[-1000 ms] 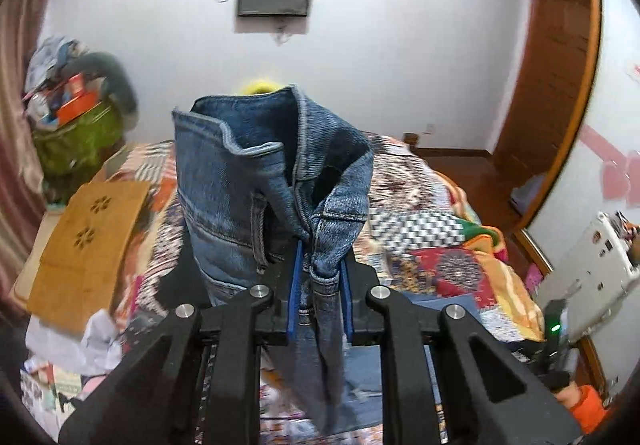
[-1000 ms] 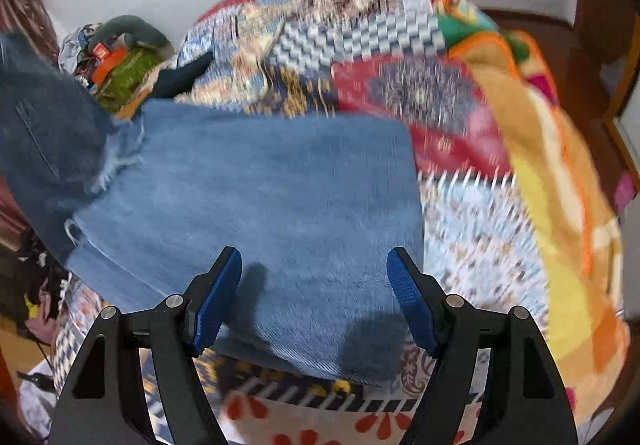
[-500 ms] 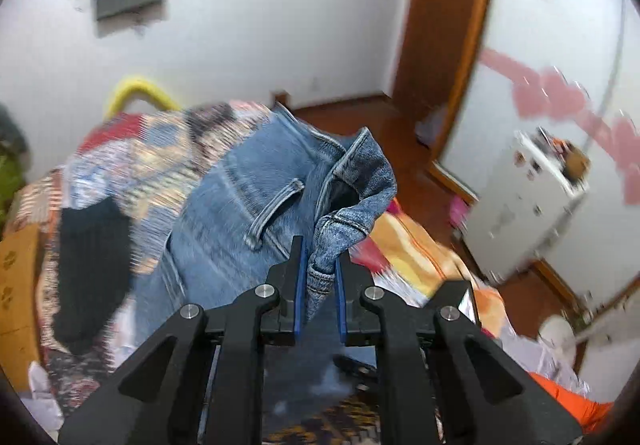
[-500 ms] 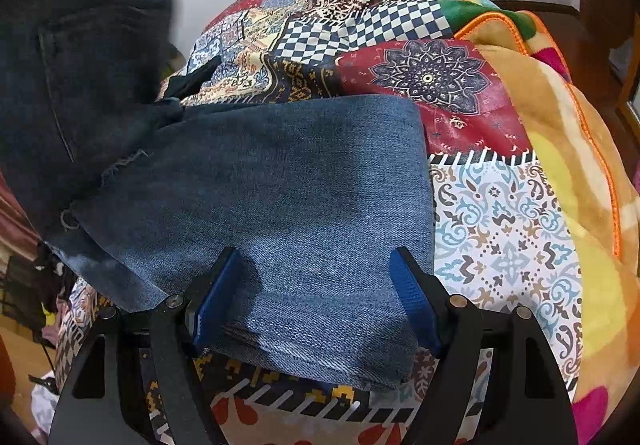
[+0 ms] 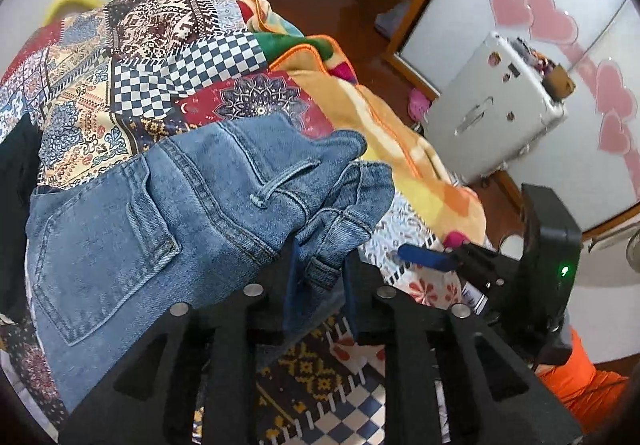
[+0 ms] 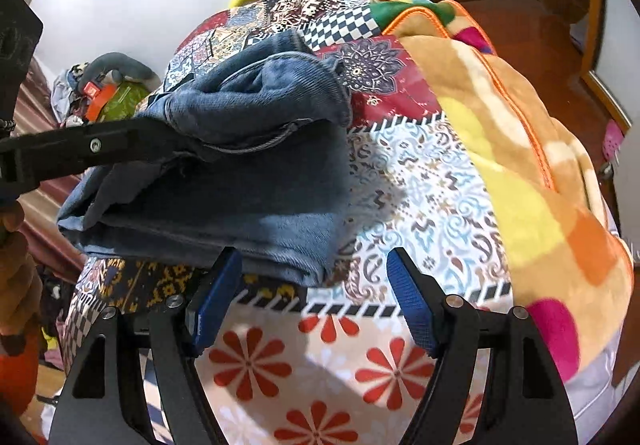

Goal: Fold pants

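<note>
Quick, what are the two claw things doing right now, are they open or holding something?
Left gripper: jaws just opening, jeans waistband between them, pads no longer pressing.
Right gripper: open, holding nothing.

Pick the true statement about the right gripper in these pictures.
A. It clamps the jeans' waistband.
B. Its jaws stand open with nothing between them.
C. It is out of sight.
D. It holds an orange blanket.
B: the right gripper stands open above the patterned bedspread, just short of the folded jeans.

The left claw (image 5: 318,285) has brought the jeans (image 5: 168,229) waistband down onto the folded legs, its jaws just opening around it.
</note>
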The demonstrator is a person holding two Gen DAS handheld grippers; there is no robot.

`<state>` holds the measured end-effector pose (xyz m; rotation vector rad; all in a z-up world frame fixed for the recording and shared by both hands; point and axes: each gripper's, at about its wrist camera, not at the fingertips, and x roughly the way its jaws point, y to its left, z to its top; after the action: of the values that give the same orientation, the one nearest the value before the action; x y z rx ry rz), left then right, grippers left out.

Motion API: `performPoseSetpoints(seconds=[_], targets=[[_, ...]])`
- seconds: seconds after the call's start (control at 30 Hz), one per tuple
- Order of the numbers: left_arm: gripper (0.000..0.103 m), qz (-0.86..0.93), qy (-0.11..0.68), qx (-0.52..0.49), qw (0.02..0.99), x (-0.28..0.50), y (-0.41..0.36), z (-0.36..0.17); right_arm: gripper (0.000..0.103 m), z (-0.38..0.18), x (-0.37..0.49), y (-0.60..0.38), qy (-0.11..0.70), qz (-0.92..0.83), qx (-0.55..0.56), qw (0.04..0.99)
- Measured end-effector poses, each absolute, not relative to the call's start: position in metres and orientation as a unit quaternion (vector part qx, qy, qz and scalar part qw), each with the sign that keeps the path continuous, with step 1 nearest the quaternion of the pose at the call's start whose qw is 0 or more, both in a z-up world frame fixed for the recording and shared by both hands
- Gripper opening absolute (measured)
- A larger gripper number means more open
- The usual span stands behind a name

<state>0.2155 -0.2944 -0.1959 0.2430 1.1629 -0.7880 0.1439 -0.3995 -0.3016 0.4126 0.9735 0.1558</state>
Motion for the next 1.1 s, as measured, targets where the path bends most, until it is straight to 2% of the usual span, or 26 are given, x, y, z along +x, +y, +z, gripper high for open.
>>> performPoseSetpoints(seconds=[0.03, 0.13, 0.2, 0.23, 0.27, 0.33, 0.47, 0.63, 0.93, 1.03, 1.1], targets=[[0.031, -0.364, 0.532, 0.113, 0.756, 0.215, -0.293, -0.199, 0.072, -0.301, 0.142, -0.400, 0.464, 0.074, 0.198, 0.860], [0.058, -0.385, 0.530, 0.092, 0.750, 0.211, -0.285, -0.193, 0.072, -0.298, 0.140, -0.397, 0.462, 0.077, 0.200, 0.861], [0.069, -0.379, 0.521, 0.081, 0.761, 0.211, -0.279, -0.185, 0.072, -0.298, 0.143, -0.391, 0.461, 0.081, 0.200, 0.861], [0.082, -0.361, 0.509, 0.085, 0.777, 0.213, -0.274, -0.180, 0.072, -0.297, 0.144, -0.389, 0.461, 0.085, 0.200, 0.861], [0.089, -0.339, 0.486, 0.090, 0.800, 0.213, -0.266, -0.172, 0.072, -0.298, 0.146, -0.387, 0.461, 0.087, 0.199, 0.861], [0.095, -0.318, 0.459, 0.095, 0.824, 0.217, -0.253, -0.163, 0.072, -0.297, 0.149, -0.381, 0.461, 0.094, 0.194, 0.861], [0.096, -0.249, 0.436, 0.113, 0.857, 0.244, -0.223, -0.158, 0.072, -0.296, 0.152, -0.370, 0.464, 0.106, 0.189, 0.859], [0.096, -0.172, 0.435, 0.142, 0.873, 0.293, -0.191, -0.177, 0.075, -0.296, 0.157, -0.359, 0.470, 0.108, 0.180, 0.857], [0.096, -0.076, 0.505, 0.188, 0.839, 0.399, -0.152, -0.252, 0.075, -0.295, 0.169, -0.356, 0.475, 0.101, 0.172, 0.857], [0.103, -0.086, 0.530, 0.180, 0.824, 0.416, -0.142, -0.273, 0.076, -0.295, 0.174, -0.355, 0.477, 0.095, 0.165, 0.858], [0.103, -0.097, 0.538, 0.168, 0.820, 0.418, -0.134, -0.281, 0.077, -0.297, 0.180, -0.355, 0.480, 0.093, 0.163, 0.857]])
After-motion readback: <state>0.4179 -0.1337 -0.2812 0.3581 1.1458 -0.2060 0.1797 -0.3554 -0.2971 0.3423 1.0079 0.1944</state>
